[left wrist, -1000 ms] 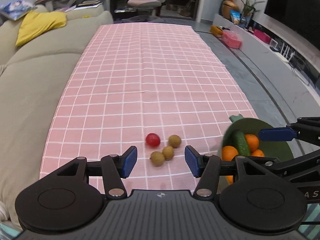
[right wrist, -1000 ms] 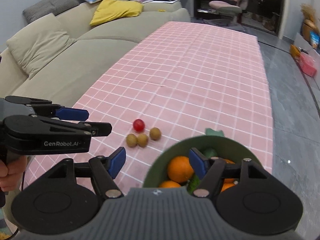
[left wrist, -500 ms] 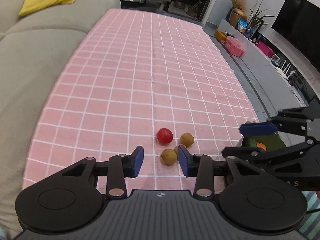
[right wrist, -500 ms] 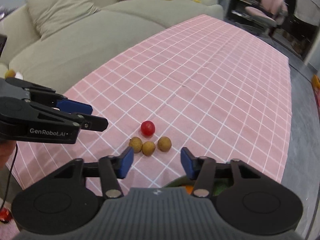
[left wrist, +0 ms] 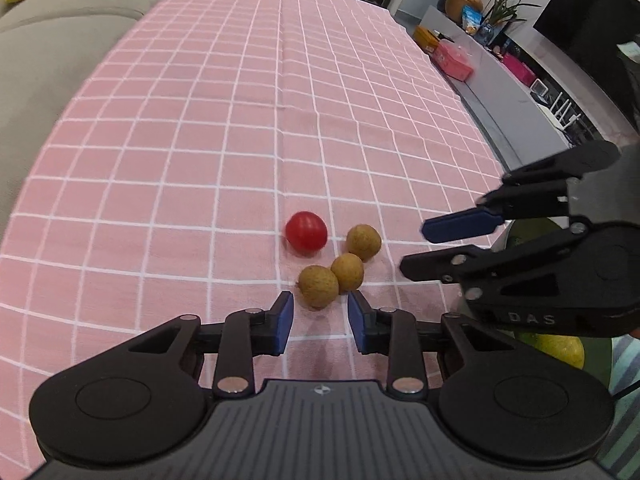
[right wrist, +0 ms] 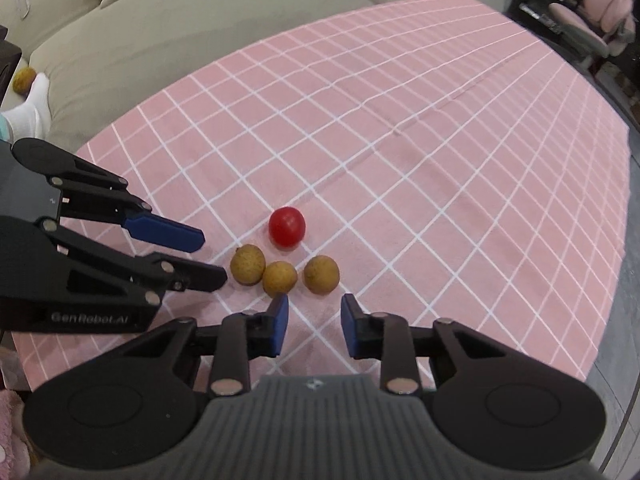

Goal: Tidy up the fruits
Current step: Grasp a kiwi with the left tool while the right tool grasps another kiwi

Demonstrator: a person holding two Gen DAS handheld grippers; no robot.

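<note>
Three brown longans point(left wrist: 347, 271) and red tomato point(left wrist: 306, 230) close together on pink checked cloth point(left wrist: 240, 128), left gripper point(left wrist: 320, 316) and right gripper point(right wrist: 312, 316) both parted, holding nothing, near them.

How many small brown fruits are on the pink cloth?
3, clustered by the red tomato: left one and middle one touching, right one slightly apart. Another brown fruit lies off the cloth.

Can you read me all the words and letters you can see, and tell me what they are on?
"GenRobot.AI": on the side of the left hand-held gripper, seen from the right wrist view.
"DAS": on the side of the right hand-held gripper, seen from the left wrist view; the letters run out of sight, so it may be part of a longer word.
The packets on the far shelf are too small and blurred to read.
</note>
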